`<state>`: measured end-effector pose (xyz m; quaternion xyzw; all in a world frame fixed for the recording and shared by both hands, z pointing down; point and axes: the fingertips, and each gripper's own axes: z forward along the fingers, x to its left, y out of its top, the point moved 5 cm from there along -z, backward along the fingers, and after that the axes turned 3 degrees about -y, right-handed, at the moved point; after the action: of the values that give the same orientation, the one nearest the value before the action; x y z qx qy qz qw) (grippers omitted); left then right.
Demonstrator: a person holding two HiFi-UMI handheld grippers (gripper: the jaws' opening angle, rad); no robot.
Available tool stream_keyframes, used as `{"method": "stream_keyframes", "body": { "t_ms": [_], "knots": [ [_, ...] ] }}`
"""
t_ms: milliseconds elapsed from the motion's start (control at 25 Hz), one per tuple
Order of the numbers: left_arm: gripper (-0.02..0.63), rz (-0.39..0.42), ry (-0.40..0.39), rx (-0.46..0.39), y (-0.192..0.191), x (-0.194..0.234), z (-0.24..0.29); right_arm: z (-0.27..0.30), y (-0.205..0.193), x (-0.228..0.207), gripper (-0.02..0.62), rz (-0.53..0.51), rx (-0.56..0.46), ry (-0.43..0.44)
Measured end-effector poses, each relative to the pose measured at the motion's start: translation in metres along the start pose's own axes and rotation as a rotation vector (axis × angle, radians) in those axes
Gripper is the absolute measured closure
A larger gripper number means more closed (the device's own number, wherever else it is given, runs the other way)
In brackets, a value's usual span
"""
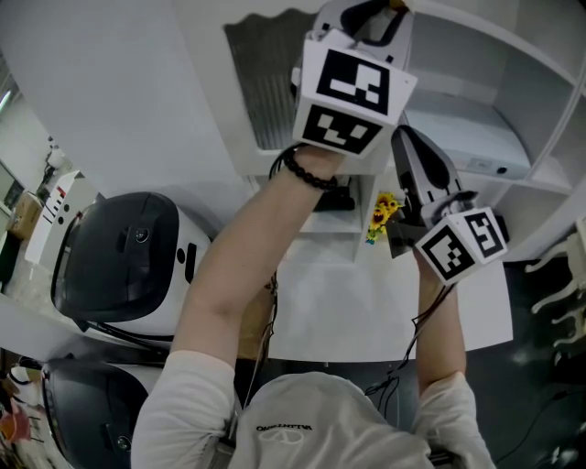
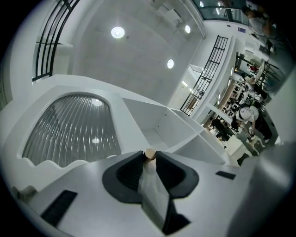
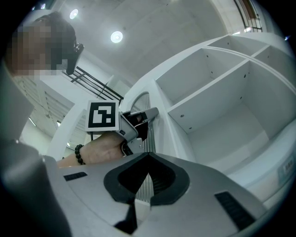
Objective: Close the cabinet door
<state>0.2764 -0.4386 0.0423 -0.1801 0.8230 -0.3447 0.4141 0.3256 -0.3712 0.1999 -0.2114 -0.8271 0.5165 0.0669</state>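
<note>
The cabinet door (image 1: 264,87) is a ribbed glass panel in a white frame; it fills the left of the left gripper view (image 2: 69,132). My left gripper (image 2: 149,156) is raised to the door's edge, shut on a small tan round knob (image 2: 149,153). In the head view its marker cube hides most of the left gripper (image 1: 383,11). The right gripper view shows the left gripper (image 3: 149,114) against the door edge (image 3: 147,139). My right gripper (image 3: 148,156) is held up a little to the right and lower (image 1: 405,139), its jaw tips meeting with nothing between them.
Open white shelves (image 1: 513,82) (image 3: 217,92) stand right of the door, with a white box (image 1: 481,137) on one. Below are a white counter (image 1: 366,316), a small sunflower figure (image 1: 385,212), a black object (image 1: 334,200) and two dark-lidded cookers (image 1: 119,266) (image 1: 73,403).
</note>
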Motion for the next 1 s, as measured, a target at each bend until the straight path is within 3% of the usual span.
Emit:
{"method": "stream_keyframes", "body": {
  "t_ms": [280, 360, 600, 800, 1000],
  "knots": [
    [0.541, -0.123, -0.033, -0.102, -0.004, 0.007, -0.030, -0.015, 0.001, 0.008, 0.586, 0.001, 0.003, -0.018],
    [0.601, -0.154, -0.012, -0.133, -0.002, 0.013, -0.050, -0.021, 0.002, 0.011, 0.586, -0.003, 0.002, -0.025],
    [0.603, -0.224, -0.033, -0.190, -0.006, 0.003, -0.134, -0.049, -0.002, 0.020, 0.586, -0.025, 0.000, -0.074],
    [0.603, -0.237, -0.043, -0.114, -0.042, -0.033, -0.219, -0.078, -0.017, 0.028, 0.586, -0.064, 0.028, -0.137],
    [0.603, -0.427, -0.021, -0.020, -0.092, -0.070, -0.297, -0.115, -0.043, 0.033, 0.586, -0.133, 0.097, -0.214]
  ]
}}
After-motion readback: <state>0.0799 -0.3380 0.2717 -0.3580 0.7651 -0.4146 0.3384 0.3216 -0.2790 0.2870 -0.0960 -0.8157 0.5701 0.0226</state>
